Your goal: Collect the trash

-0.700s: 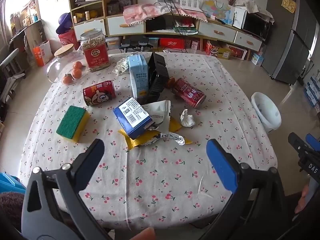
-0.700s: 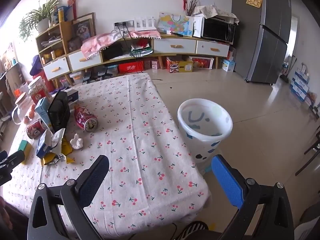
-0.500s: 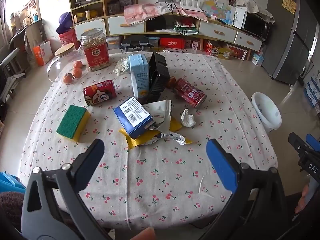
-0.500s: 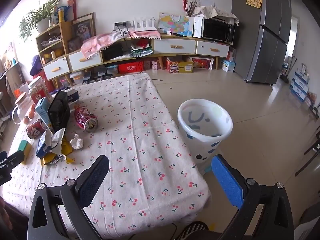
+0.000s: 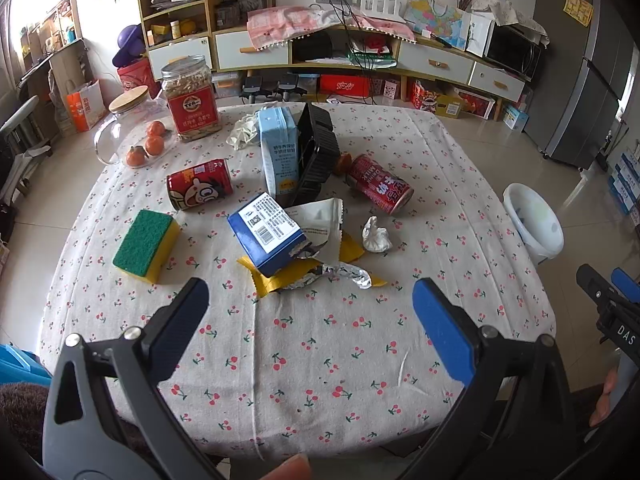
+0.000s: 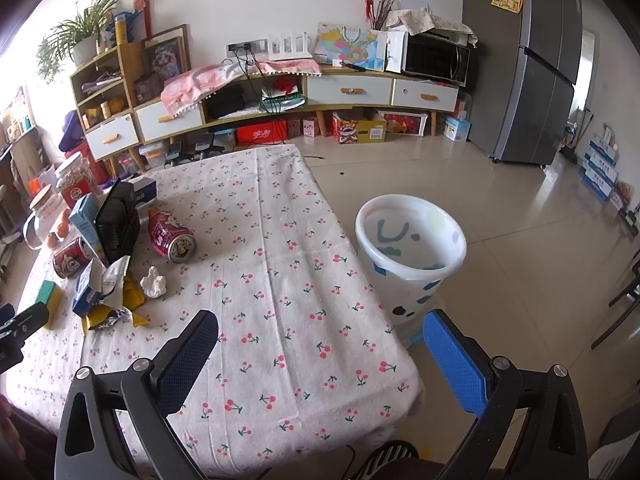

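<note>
Our left gripper [image 5: 310, 308] stands with its jaws wide and nothing between them, hanging above the near part of the table; our right gripper [image 6: 320, 344] is just as wide and just as empty, hanging over the table's near corner beside the bin.

Nothing appears collected yet, as far as we can judge; the white wastebasket [image 6: 412, 236] stands on the floor just beside the table edge, and what we see of its inside looks bare. All the trash lies in a loose cluster at mid-table: a torn blue carton [image 5: 266, 234] resting on a yellow wrapper [image 5: 280, 276] with crumpled foil [image 5: 346, 274]; a white torn pouch [image 5: 320, 224] behind it; a crumpled white tissue [image 5: 376, 236] apart to the right; two red cans on their sides, one [image 5: 199, 190] to the left and one [image 5: 380, 190] to the right; an upright blue milk carton [image 5: 279, 150] touching a black plastic tray [image 5: 316, 152] that leans against it. So the whole job is left, we reckon.

The table wears a cherry-print tablecloth [image 5: 320, 352]; a green-and-yellow sponge [image 5: 145, 244], a nut jar [image 5: 191, 98] and a lidded glass jug [image 5: 120, 120] with oranges sit at the far left; beyond are a long sideboard [image 6: 280, 96], a microwave [image 6: 436, 58] and a grey fridge [image 6: 548, 64] on a tiled floor.
</note>
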`<state>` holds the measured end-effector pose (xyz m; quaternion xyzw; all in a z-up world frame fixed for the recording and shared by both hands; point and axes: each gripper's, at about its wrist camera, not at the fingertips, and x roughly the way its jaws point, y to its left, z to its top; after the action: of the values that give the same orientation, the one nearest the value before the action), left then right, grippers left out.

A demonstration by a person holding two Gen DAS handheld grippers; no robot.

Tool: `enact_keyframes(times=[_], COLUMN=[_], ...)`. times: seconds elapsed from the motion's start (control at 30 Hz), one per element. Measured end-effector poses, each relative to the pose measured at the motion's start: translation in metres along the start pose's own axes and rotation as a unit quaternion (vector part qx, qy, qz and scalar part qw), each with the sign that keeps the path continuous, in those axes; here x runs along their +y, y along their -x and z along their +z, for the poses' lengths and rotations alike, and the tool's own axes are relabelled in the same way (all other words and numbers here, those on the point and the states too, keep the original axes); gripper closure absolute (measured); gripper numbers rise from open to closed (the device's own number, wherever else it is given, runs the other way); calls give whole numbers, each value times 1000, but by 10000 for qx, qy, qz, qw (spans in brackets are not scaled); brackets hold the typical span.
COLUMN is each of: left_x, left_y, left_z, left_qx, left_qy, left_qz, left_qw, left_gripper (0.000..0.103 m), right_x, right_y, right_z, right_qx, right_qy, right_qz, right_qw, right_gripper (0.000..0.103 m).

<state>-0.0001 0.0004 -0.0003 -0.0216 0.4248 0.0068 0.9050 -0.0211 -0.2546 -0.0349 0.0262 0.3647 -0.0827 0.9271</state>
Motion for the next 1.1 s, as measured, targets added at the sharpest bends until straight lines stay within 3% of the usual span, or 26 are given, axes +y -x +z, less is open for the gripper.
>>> enact_keyframes(times=[1.1], left_x=[-7], left_y=[-3], left_z=[-10], left_qx=[24], left_qy=[-8], left_qz=[5], left_qw=[10000], left_gripper=[2], right_x=[-3], right_y=[1], right_z=[1], right_qx=[6], right_qy=[-71], right_qz=[-3], right_qw=[10000], right_gripper=[0])
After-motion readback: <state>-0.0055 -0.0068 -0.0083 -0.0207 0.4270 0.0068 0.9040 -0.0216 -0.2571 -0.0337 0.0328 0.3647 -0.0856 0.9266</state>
